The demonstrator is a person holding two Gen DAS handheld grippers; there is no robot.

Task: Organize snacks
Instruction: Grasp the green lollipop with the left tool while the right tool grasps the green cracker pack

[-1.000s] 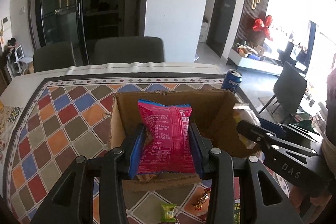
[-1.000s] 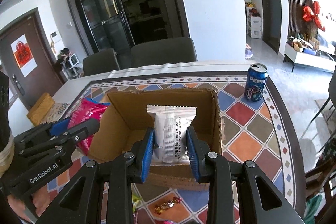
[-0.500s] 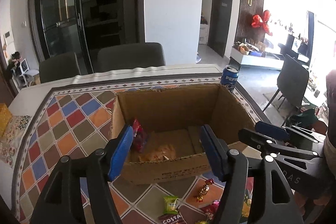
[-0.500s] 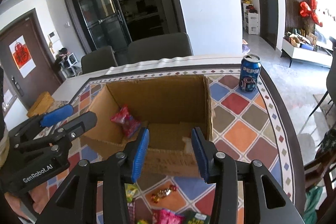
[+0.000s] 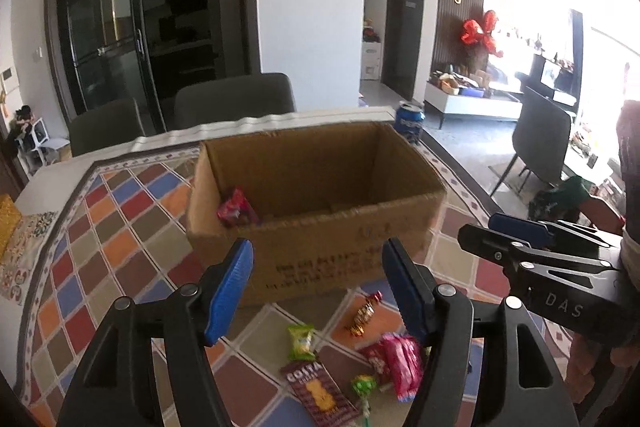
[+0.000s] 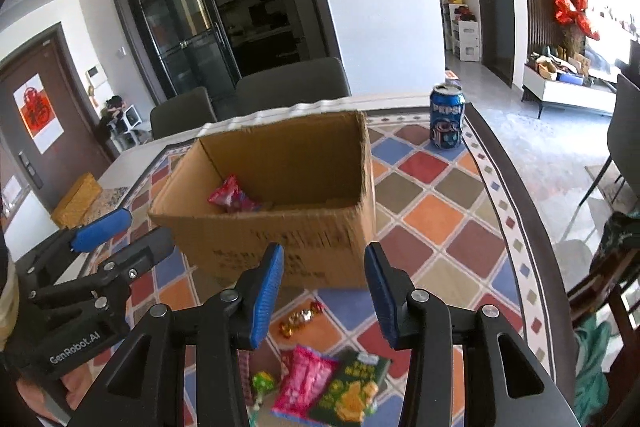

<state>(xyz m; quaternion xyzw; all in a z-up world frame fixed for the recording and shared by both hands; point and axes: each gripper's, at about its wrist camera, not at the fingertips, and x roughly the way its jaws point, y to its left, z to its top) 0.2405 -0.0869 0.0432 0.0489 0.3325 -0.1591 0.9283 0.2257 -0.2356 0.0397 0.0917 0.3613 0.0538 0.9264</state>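
An open cardboard box [image 5: 320, 259] [image 6: 280, 247] stands on the checkered tablecloth. A pink snack packet [image 5: 236, 213] [image 6: 230, 197] lies inside at its left. My left gripper [image 5: 318, 287] is open and empty, in front of the box. My right gripper [image 6: 324, 291] is open and empty too, beside it. Loose snacks lie before the box: a gold-wrapped candy [image 5: 364, 313] [image 6: 300, 317], a green packet [image 5: 301, 339], a brown Costa cookie pack [image 5: 318, 391], a pink packet [image 5: 402, 365] [image 6: 306, 377], a green lollipop [image 5: 363, 387] [image 6: 262, 383] and a green-yellow pack [image 6: 352, 387].
A Pepsi can [image 6: 446, 117] [image 5: 409, 117] stands behind the box to the right, near the table's edge. Two dark chairs [image 5: 234, 101] stand at the far side. A yellow box [image 6: 76, 199] lies on the table at far left.
Both grippers opened and dropped their packets into the box, the pink one from the left, the white one from the right. Both have since pulled back and up from the box.
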